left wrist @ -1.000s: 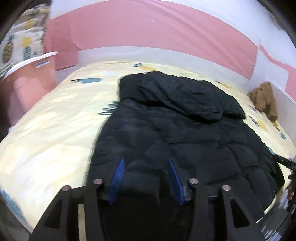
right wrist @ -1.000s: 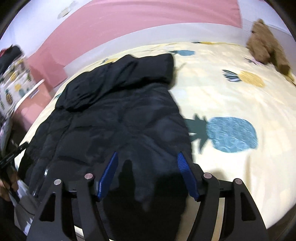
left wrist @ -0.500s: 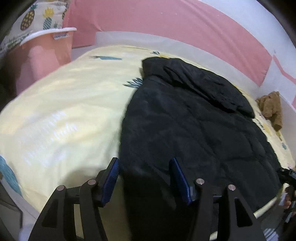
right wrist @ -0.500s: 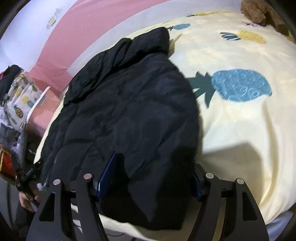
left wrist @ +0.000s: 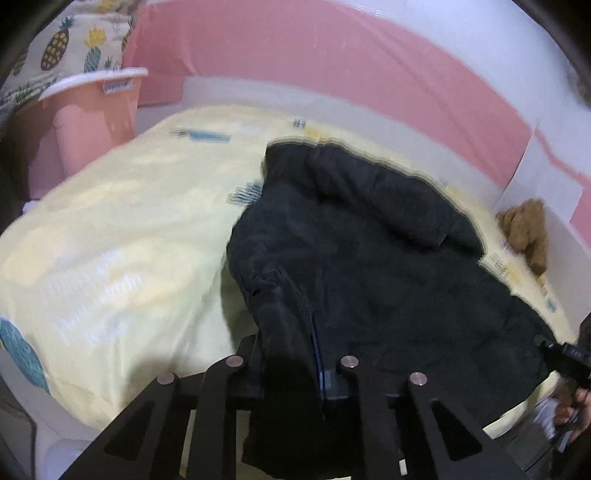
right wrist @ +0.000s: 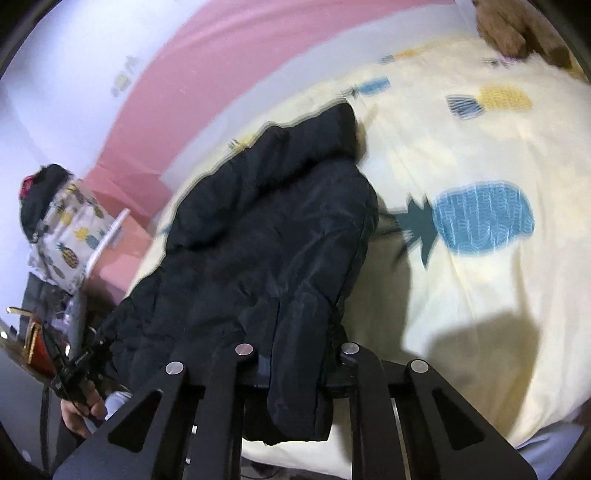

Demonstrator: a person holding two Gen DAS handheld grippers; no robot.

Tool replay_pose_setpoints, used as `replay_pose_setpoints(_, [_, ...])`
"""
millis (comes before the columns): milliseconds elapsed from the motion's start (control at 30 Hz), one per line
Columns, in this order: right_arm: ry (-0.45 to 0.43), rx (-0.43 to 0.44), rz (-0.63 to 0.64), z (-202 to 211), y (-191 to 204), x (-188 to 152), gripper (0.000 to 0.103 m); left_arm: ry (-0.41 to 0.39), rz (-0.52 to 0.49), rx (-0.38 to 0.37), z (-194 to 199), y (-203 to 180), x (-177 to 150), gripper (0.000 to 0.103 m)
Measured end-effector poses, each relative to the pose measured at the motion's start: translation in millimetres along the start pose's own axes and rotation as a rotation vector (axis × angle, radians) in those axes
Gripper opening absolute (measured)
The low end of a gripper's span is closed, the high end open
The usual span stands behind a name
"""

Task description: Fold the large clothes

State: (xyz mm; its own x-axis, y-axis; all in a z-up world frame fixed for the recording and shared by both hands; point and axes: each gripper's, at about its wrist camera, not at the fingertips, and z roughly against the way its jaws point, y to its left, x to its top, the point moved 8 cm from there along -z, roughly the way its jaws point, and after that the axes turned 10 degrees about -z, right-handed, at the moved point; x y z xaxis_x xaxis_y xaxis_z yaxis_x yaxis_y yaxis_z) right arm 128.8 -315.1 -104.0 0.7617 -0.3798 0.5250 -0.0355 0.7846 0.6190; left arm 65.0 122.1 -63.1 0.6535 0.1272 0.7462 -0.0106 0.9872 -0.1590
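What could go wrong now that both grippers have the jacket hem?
1. Both grippers, left and right, are closing on bunched fabric at the jacket hem; the slick, puffy shell may slip out when lifted.
2. The far end of the jacket lies rumpled in a thick roll, so a fold toward it could come out lumpy or skewed.
3. Dragging may wrinkle the sheet underneath.

My left wrist camera sits close above the near edge of the bed (left wrist: 110,236), looking forward and down along my fingers toward the pink wall (left wrist: 332,62). My right wrist camera looks the same way from further right, tilted. Both views share the black jacket (left wrist: 369,258) (right wrist: 266,236), the pineapple bedding and the brown soft toy (left wrist: 524,232) (right wrist: 509,29).
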Motion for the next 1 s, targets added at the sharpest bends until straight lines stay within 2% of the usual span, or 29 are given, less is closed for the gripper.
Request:
replay_pose_setpoints(167, [-0.061,0.041,0.026,45.1,21.3,0.6,0.013,-0.094,-0.008,-0.013,44.6,-6.7,27.4,0.017])
replay_pose_setpoints(267, [-0.090,0.062,0.026,72.1,26.1,-10.0,0.013,-0.124,0.010,-0.033,73.3,-7.8,25.5,0.017])
replay_pose_setpoints(400, [-0.111,0.077,0.000,84.1,27.1,-12.0,0.013,-0.149,0.020,-0.042,98.5,-9.5,18.7,0.017])
replay_pose_setpoints(733, [-0.167,0.107,0.051,79.5,50.5,30.4,0.014,-0.200,0.054,-0.067,97.9,-4.7,50.0,0.017])
replay_pose_setpoints(1000, [-0.220,0.115,0.096,45.7,89.4,113.0,0.014,-0.262,0.076,-0.082,61.6,-1.3,133.0,0.017])
